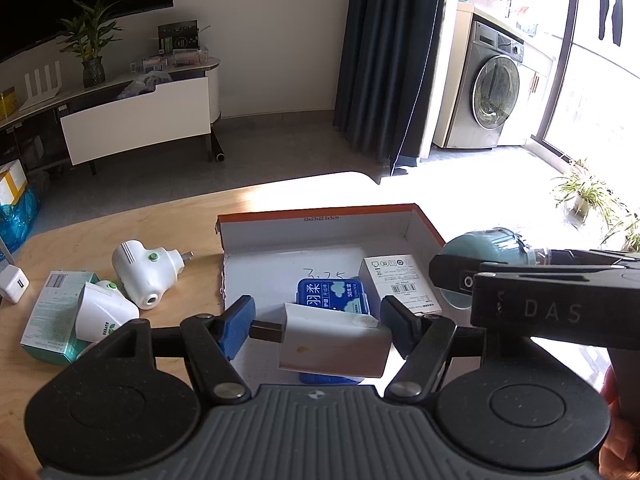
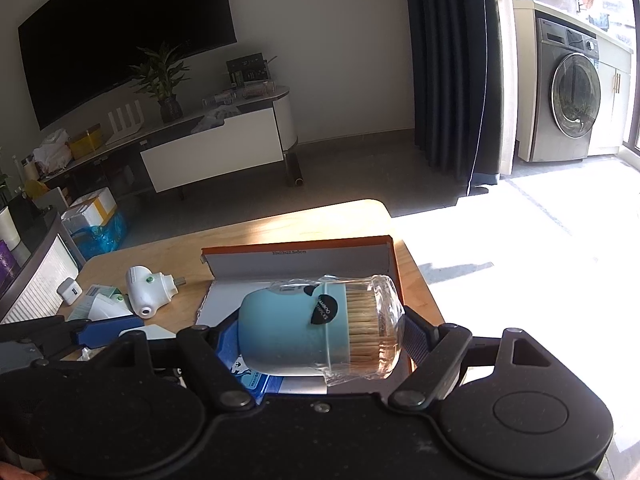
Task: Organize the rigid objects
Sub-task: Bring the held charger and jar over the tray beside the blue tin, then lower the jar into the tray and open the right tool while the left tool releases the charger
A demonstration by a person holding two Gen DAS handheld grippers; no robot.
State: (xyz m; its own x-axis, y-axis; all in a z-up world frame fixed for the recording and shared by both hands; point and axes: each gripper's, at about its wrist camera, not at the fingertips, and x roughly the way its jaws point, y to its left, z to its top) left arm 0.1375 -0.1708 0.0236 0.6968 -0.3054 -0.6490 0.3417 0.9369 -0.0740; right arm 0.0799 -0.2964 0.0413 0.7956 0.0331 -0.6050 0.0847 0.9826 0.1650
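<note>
My left gripper (image 1: pixel 318 330) is shut on a white charger block (image 1: pixel 336 346); its dark metal plug (image 1: pixel 266 330) butts against the left blue pad. It hangs over the near part of an orange-edged cardboard box (image 1: pixel 428 224). Inside the box lie a blue floss-pick case (image 1: pixel 332 294) and a small white carton (image 1: pixel 400 284). My right gripper (image 2: pixel 322 336) is shut on a teal toothpick jar (image 2: pixel 288 332) with a clear lid, held sideways over the same box (image 2: pixel 394 264). In the left wrist view that jar (image 1: pixel 484 244) shows at the box's right side.
On the wooden table (image 1: pixel 120 224) left of the box lie two white plug-in devices (image 1: pixel 140 276), a teal and white carton (image 1: pixel 52 316) and a white USB charger (image 1: pixel 12 284). Beyond the table's edge are bare floor, a TV stand (image 1: pixel 136 120) and a washing machine (image 1: pixel 492 88).
</note>
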